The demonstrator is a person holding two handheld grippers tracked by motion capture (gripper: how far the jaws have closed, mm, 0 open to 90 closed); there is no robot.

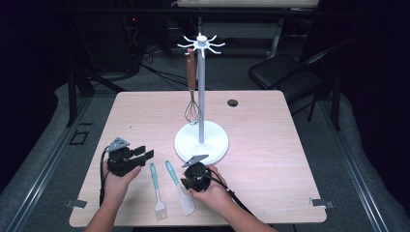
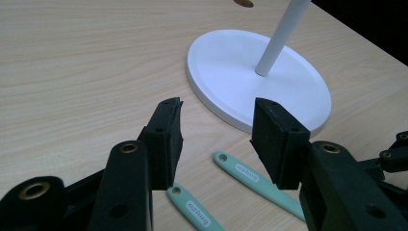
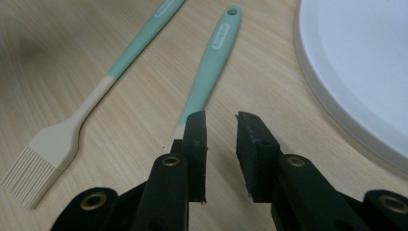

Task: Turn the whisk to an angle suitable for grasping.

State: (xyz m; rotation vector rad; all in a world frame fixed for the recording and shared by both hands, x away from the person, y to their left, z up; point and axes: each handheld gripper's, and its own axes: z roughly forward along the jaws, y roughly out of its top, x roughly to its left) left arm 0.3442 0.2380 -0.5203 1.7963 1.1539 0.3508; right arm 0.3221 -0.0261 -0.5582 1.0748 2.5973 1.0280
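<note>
A teal-handled spatula (image 1: 173,174) (image 3: 214,62) and a teal-handled pastry brush (image 1: 157,193) (image 3: 96,96) lie side by side near the table's front edge. My right gripper (image 1: 185,183) (image 3: 221,125) hovers low over the spatula's handle where it meets the blade. Its jaws stand a little apart with bare wood between them, and the handle runs under the left jaw. My left gripper (image 1: 145,155) (image 2: 216,122) is held open to the left of the brush, with nothing between its jaws. The brush handle (image 2: 192,209) and the spatula handle (image 2: 255,180) lie just beyond it.
A white utensil stand (image 1: 212,140) (image 2: 231,62) (image 3: 356,72) with a round base and a hooked top rises at the table's middle. A whisk (image 1: 193,108) with a brown handle hangs from one hook. A cable hole (image 1: 232,103) sits at the back.
</note>
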